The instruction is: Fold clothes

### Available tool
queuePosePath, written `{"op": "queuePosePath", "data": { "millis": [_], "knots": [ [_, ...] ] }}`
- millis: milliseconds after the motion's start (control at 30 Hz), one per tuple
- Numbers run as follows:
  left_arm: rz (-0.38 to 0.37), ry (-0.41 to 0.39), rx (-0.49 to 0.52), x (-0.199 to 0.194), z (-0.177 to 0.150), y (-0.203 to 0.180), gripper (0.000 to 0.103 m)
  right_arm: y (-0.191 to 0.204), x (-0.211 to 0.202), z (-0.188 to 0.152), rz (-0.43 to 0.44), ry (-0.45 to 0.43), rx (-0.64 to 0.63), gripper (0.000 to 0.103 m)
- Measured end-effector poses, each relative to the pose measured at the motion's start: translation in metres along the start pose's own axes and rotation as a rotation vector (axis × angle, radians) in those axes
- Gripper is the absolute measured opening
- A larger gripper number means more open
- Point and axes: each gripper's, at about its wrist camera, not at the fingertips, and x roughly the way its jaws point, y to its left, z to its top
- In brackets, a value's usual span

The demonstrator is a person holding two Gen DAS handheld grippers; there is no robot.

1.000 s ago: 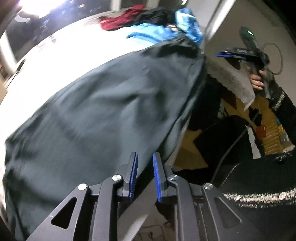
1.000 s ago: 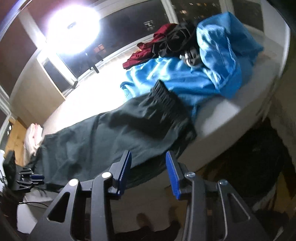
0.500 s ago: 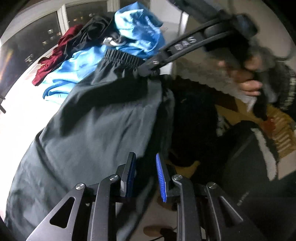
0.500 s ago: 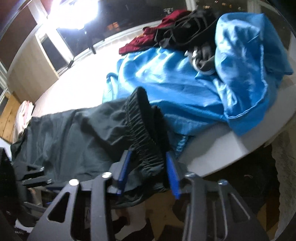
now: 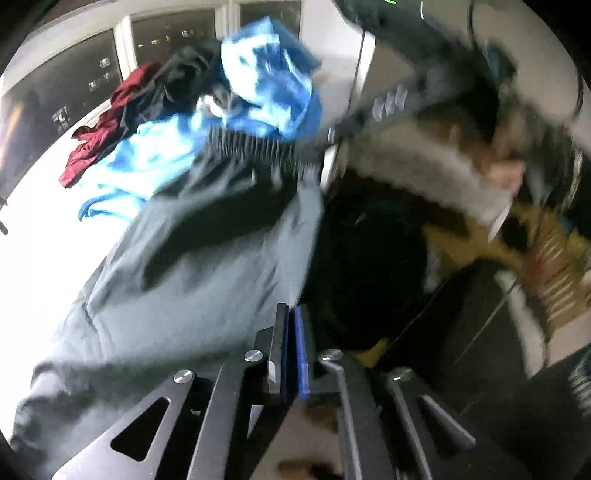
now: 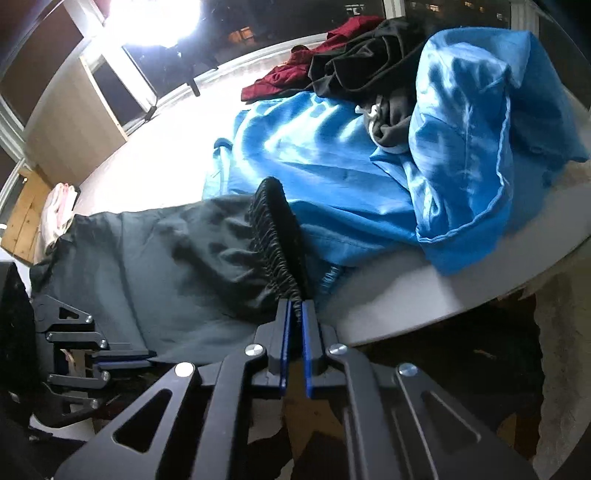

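Dark grey trousers (image 6: 177,266) lie along the white bench (image 6: 424,291) edge. The right hand-held gripper (image 6: 293,317) is closing on their waistband (image 6: 275,243); the left hand-held gripper (image 5: 290,325) is closing on their edge. A blue garment (image 6: 369,162) lies just beyond, with black (image 6: 369,62) and red clothes (image 6: 295,74) behind.

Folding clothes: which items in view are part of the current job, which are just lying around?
In play:
- dark grey trousers, waistband pinched in the right gripper
- left gripper, jaws closing at the trousers' edge
- white table

Lying about:
- blue garment
- black garment
- red garment
- bright lamp
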Motion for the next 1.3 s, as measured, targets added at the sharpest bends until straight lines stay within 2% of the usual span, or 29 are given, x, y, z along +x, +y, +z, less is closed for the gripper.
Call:
{"op": "queuePosePath", "data": {
  "millis": [33, 67, 133, 167, 200, 300, 400, 500, 600, 633, 667, 700, 800, 933, 1000, 1067, 1133, 1167, 1233, 1300],
  "knots": [
    [-0.004, 0.016, -0.016, 0.002, -0.003, 0.001, 0.007, -0.004, 0.001, 0.001, 0.034, 0.006, 0.019, 0.01],
    [-0.018, 0.019, -0.043, 0.001, -0.006, 0.003, 0.007, -0.008, -0.001, 0.001, 0.063, 0.003, 0.039, 0.017],
    [-0.034, 0.005, -0.077, -0.008, -0.014, 0.004, 0.01, -0.01, -0.006, 0.004, 0.085, -0.052, 0.034, 0.038],
    [-0.031, 0.003, -0.085, -0.014, -0.02, 0.004, 0.01, -0.01, -0.008, 0.006, 0.086, -0.079, 0.02, 0.054],
    [-0.022, 0.003, -0.092, -0.02, -0.026, 0.004, 0.011, -0.01, -0.006, 0.009, 0.095, -0.097, -0.007, 0.058],
    [0.0, 0.004, -0.133, -0.041, -0.045, 0.012, 0.011, -0.006, 0.011, 0.016, 0.133, -0.07, -0.074, 0.058],
    [0.038, 0.01, -0.217, -0.064, -0.07, 0.029, 0.012, -0.006, 0.033, 0.021, 0.147, -0.028, -0.089, 0.058],
    [0.084, 0.014, -0.33, -0.088, -0.101, 0.048, 0.013, -0.007, 0.051, 0.015, 0.232, 0.01, -0.083, 0.058],
    [0.135, 0.019, -0.467, -0.11, -0.134, 0.071, 0.012, 0.005, 0.061, 0.004, 0.241, -0.01, -0.126, 0.057],
    [0.154, 0.022, -0.505, -0.116, -0.143, 0.078, 0.012, 0.01, 0.062, 0.002, 0.233, -0.01, -0.137, 0.054],
    [0.17, 0.023, -0.537, -0.122, -0.151, 0.084, 0.012, 0.012, 0.062, 0.001, 0.238, -0.002, -0.133, 0.036],
    [0.187, 0.022, -0.561, -0.128, -0.159, 0.089, 0.013, 0.012, 0.06, 0.002, 0.259, -0.004, -0.116, 0.029],
    [0.236, 0.014, -0.603, -0.149, -0.178, 0.1, 0.013, 0.008, 0.043, 0.004, 0.344, -0.046, -0.049, 0.027],
    [0.252, -0.032, -0.604, -0.161, -0.18, 0.122, 0.013, 0.0, 0.014, 0.015, 0.466, -0.119, 0.073, 0.027],
    [0.232, -0.035, -0.57, -0.147, -0.174, 0.131, 0.013, 0.001, 0.004, 0.02, 0.494, -0.15, 0.11, 0.026],
    [0.203, -0.003, -0.517, -0.121, -0.172, 0.135, 0.013, 0.005, -0.006, 0.026, 0.513, -0.178, 0.139, 0.026],
    [0.184, 0.056, -0.485, -0.096, -0.178, 0.135, 0.013, 0.015, -0.011, 0.03, 0.501, -0.191, 0.126, 0.026],
    [0.18, 0.083, -0.471, -0.086, -0.18, 0.134, 0.013, 0.023, -0.012, 0.03, 0.454, -0.187, 0.09, 0.026],
    [0.176, 0.101, -0.45, -0.081, -0.183, 0.131, 0.013, 0.032, -0.007, 0.027, 0.371, -0.13, 0.037, 0.026],
    [0.167, 0.102, -0.434, -0.08, -0.185, 0.129, 0.013, 0.028, -0.003, 0.019, 0.353, -0.096, 0.046, 0.026]
  ]
}}
